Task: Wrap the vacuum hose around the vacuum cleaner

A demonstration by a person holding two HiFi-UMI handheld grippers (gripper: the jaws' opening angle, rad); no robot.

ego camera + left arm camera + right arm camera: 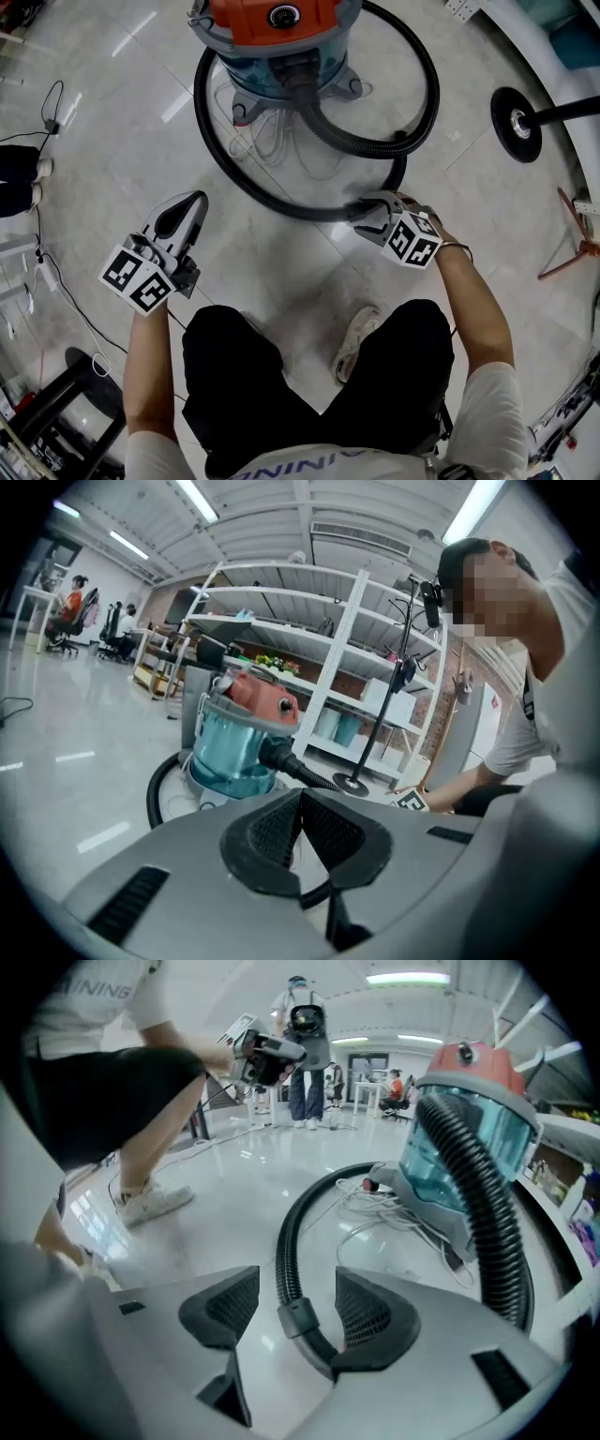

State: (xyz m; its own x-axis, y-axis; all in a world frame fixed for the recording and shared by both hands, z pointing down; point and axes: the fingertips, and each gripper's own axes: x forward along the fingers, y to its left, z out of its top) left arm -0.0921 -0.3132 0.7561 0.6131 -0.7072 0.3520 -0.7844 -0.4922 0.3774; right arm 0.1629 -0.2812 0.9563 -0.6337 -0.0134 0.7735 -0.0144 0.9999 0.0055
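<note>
Black ribbed hose (284, 1251) loops the floor around the vacuum cleaner (281, 28). Its cuffed end runs lengthwise between the right gripper's (298, 1290) wide-apart jaws, unclamped. Left gripper (300, 799), jaws together and empty, is clear of it.

I see the vacuum cleaner (277, 42) and its hose (361, 143)
The vacuum cleaner, orange on top and blue below, stands upright at the top middle. The black bumpy hose curls on the floor around its front and right side.
</note>
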